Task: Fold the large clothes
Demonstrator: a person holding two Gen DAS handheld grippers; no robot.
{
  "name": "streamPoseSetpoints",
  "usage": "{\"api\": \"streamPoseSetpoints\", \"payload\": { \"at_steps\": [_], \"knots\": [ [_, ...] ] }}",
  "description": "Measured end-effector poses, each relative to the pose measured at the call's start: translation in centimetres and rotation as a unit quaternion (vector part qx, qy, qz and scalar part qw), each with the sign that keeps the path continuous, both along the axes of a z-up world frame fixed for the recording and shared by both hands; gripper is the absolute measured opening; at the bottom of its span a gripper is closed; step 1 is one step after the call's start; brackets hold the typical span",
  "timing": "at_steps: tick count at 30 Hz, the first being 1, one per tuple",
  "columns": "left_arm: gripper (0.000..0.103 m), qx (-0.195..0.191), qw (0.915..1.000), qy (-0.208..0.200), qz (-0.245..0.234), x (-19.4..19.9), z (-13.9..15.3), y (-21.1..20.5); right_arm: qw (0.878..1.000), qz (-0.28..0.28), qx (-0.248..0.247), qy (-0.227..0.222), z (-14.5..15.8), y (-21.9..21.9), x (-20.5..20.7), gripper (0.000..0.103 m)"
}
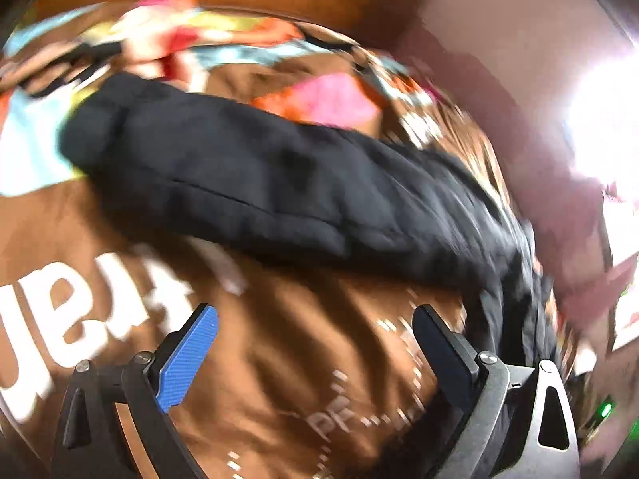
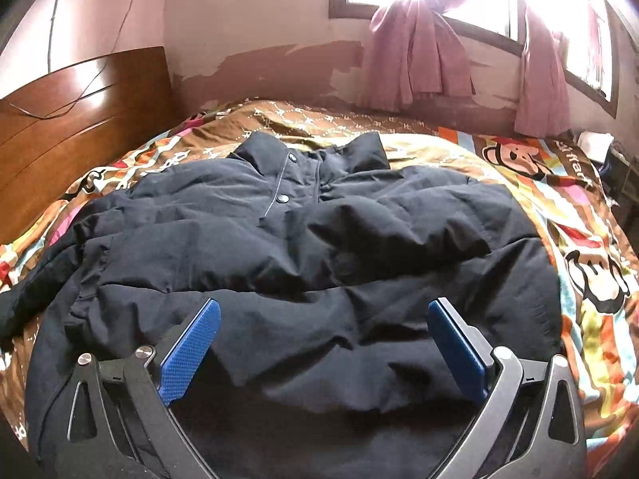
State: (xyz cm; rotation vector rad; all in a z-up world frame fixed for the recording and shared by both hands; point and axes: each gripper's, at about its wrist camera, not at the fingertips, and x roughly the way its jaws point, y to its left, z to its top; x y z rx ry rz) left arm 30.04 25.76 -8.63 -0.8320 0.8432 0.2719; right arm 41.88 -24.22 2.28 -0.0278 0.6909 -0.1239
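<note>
A large dark navy padded jacket [image 2: 303,247] lies spread front-up on the bed, collar toward the far wall, snap buttons showing. My right gripper [image 2: 323,319] is open and empty, hovering over the jacket's lower hem area. In the blurred left wrist view one sleeve of the jacket [image 1: 247,183] stretches across the brown bedspread [image 1: 287,343]. My left gripper [image 1: 315,327] is open and empty above the bedspread, just short of the sleeve.
The bedspread [image 2: 579,239] is brown with bright cartoon monkey prints. A wooden headboard [image 2: 68,119] stands at the left. Pink curtains [image 2: 415,48] hang at a bright window on the far wall. Dark clutter [image 2: 611,167] sits at the bed's far right.
</note>
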Motion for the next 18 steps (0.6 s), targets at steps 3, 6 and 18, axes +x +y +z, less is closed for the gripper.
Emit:
{"api": "streamPoseSetpoints", "payload": {
  "at_steps": [3,6,18],
  "knots": [
    [0.098,-0.037,0.9977,-0.014,0.055,-0.6,-1.3,3.0,1.0,-0.005,-0.007,0.01,-0.9,0.4,0.7,0.102],
    [0.098,-0.084,0.9917,-0.006,0.097,-0.1,-2.9,5.6,0.999,-0.012,-0.019,0.027,-2.1,0.7,1.4,0.102],
    [0.038,-0.105,0.985,0.031,0.133,3.2,-5.0,8.2,0.992,0.099,-0.072,0.005,-0.7,11.2,6.1,0.102]
  ]
}}
